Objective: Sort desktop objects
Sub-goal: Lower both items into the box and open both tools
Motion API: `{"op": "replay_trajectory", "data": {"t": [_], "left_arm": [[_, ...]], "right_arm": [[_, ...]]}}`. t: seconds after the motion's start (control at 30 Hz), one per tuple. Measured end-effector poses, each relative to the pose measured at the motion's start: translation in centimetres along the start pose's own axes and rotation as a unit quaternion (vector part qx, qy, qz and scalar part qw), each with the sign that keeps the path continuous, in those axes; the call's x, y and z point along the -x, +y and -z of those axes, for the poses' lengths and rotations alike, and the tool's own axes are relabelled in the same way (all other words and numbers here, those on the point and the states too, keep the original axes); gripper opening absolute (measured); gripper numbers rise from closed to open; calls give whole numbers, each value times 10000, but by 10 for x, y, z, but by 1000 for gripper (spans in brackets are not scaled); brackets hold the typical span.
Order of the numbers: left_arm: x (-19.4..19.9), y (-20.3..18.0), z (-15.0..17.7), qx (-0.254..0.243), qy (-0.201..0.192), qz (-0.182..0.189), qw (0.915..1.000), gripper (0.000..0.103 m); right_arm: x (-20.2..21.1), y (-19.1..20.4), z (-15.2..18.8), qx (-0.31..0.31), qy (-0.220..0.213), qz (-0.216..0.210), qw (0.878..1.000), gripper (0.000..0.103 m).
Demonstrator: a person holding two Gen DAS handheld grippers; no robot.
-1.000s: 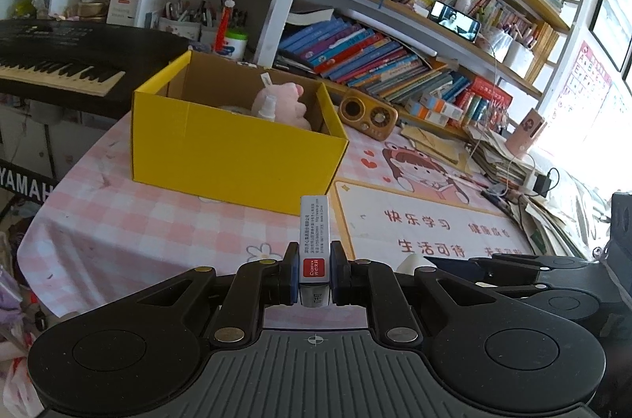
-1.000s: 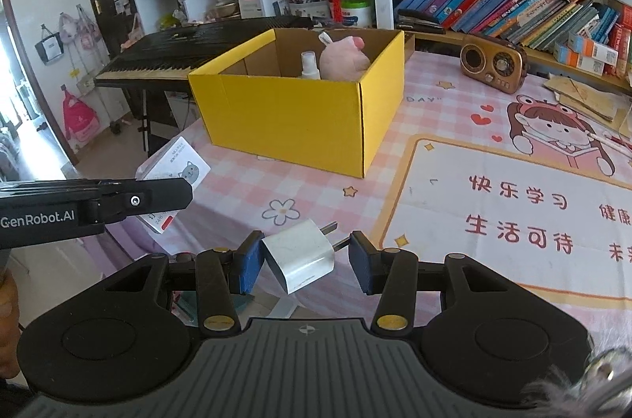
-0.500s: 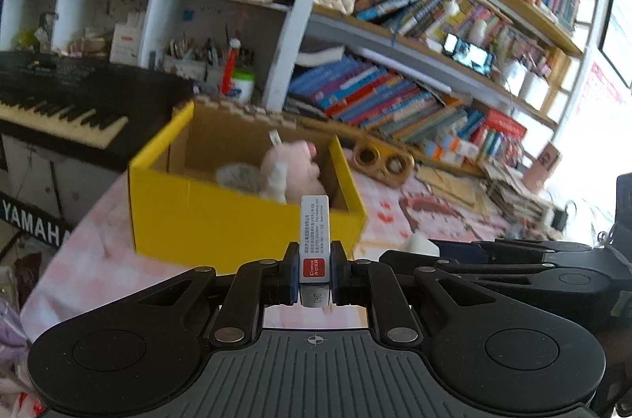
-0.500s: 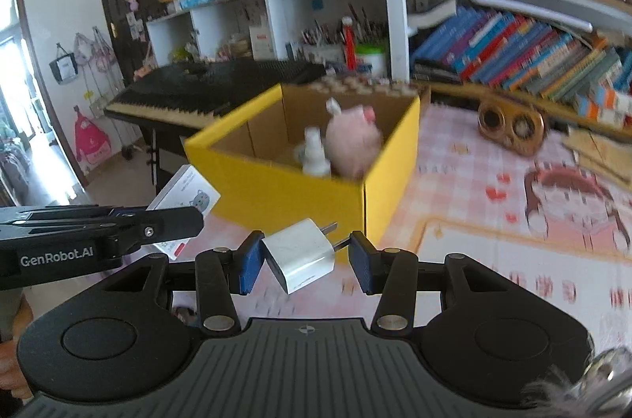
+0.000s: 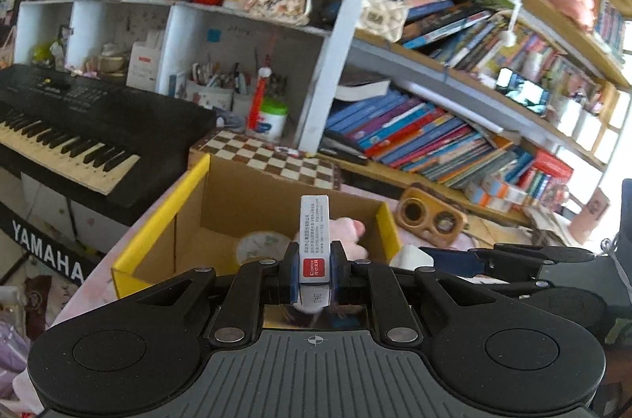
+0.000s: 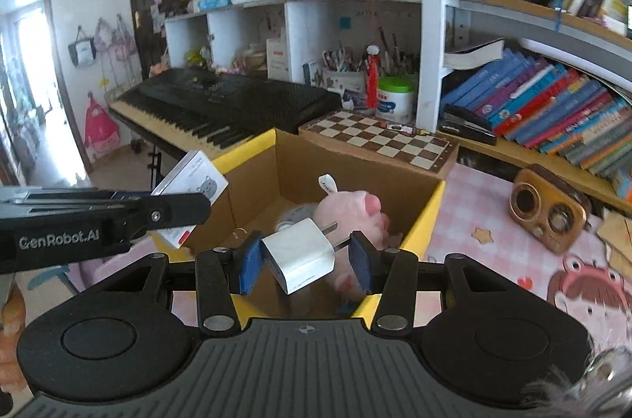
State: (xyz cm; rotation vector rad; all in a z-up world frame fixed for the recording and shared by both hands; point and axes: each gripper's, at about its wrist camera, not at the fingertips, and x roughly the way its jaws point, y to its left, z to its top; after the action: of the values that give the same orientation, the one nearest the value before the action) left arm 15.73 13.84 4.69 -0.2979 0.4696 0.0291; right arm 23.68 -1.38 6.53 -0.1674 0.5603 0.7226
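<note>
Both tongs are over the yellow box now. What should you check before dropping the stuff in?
1. Left tongs shut on the small white box: ok.
2. Right tongs shut on the white plug, pinched at one corner and its prongs: ok, but tilted.
3. Yellow box open on top: ok.
4. Both things above the opening: plug ok; small white box looks ok.
5. Free floor inside beside the pink plush toy: ok, on the left side.
6. The two tongs clear of each other: ok, apart.
</note>
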Motion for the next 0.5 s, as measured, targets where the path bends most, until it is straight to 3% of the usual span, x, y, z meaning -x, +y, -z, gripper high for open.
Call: {"op": "replay_trajectory", "data": {"t": [0.37,0.5], "left_arm": [[-71,19,7,-8,788,-445,9959,14],[-82,15,10,-240,995,-515,9934,14]], "right_arm": [[-62,-9,1,725,837,-346,9932,44],[-74,-10,5,997,1008,-398,9891,44]]}}
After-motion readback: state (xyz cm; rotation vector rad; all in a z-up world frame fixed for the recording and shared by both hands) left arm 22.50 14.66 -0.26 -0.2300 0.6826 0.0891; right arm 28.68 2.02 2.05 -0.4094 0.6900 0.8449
